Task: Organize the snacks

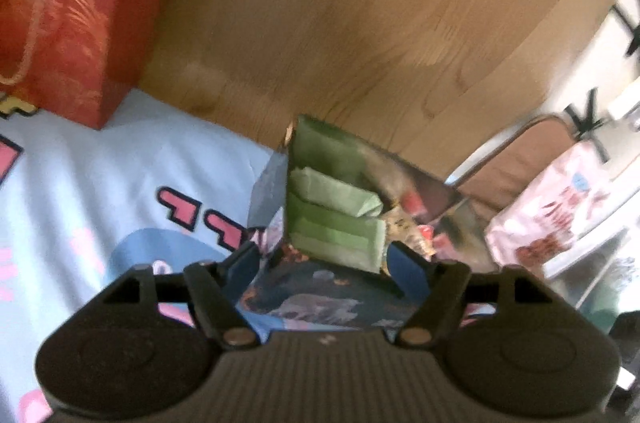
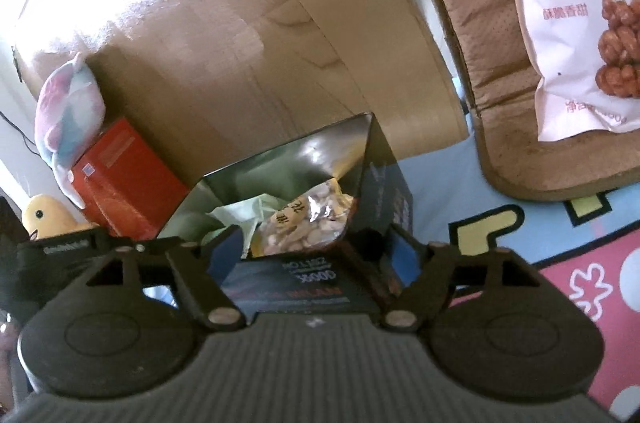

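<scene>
Left wrist view: the left gripper (image 1: 322, 265) stands wide open, its blue pads either side of a dark printed cardboard box (image 1: 320, 299) without pressing it, nothing held. Inside the box lie 2 or 3 pale green paper packets (image 1: 334, 219), so some snacks look already stowed. A red gift bag (image 1: 68, 11) stands apart on the light blue cartoon mat (image 1: 120, 159).

Right wrist view: the right gripper (image 2: 312, 253) is also spread wide and empty, straddling the same box, where a clear bag of nuts (image 2: 304, 227) sits beside the green packets. A large white and pink snack bag (image 2: 576, 23) lies outside on a brown cushion (image 2: 480, 63), probably left to pack.
</scene>
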